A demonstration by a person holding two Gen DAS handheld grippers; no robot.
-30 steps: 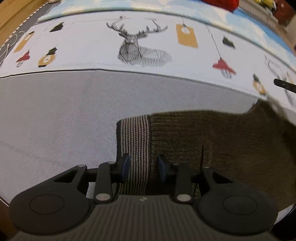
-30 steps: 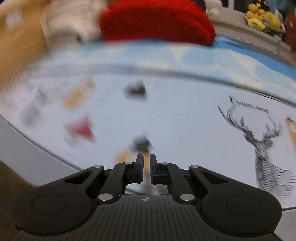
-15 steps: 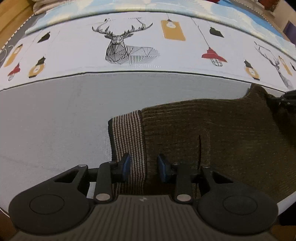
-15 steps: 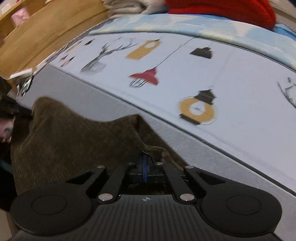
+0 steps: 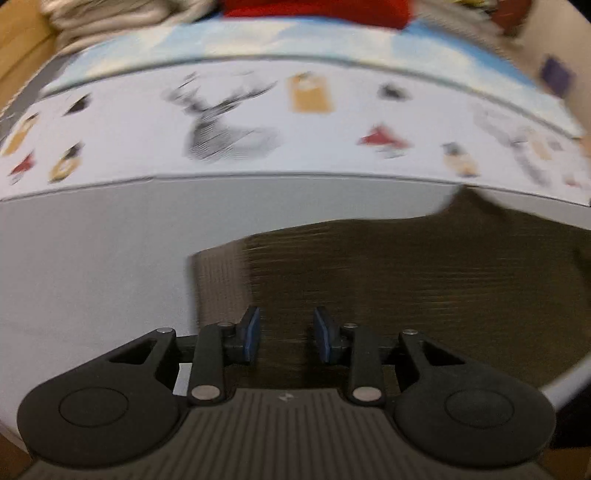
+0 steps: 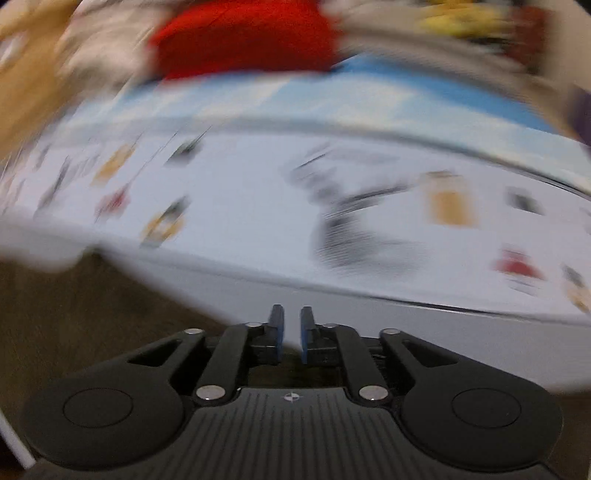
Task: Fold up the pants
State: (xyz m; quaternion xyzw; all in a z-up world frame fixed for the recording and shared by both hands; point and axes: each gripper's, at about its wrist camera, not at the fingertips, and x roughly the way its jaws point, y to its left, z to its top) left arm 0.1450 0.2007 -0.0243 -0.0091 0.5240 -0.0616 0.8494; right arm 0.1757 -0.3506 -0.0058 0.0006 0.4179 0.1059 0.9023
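Observation:
The dark olive knit pants (image 5: 406,280) lie flat on the grey sheet (image 5: 92,258), with a striped cuff band (image 5: 218,284) at their left end. My left gripper (image 5: 286,336) is open and empty, hovering over the pants just right of the cuff. In the right wrist view the pants (image 6: 74,314) show blurred at lower left. My right gripper (image 6: 291,328) stands slightly open with nothing between its pads, at the pants' edge over the grey sheet (image 6: 443,343).
A white bedspread with deer and lantern prints (image 5: 258,122) lies beyond the grey sheet. A red knit item (image 6: 240,44) and pale folded fabric (image 5: 110,18) sit at the back. A wooden edge (image 5: 18,48) runs along the far left.
Both views are now motion-blurred. My right gripper let go of the pants fold it pinched and swung right. My left gripper lifted and drew back slightly, still open.

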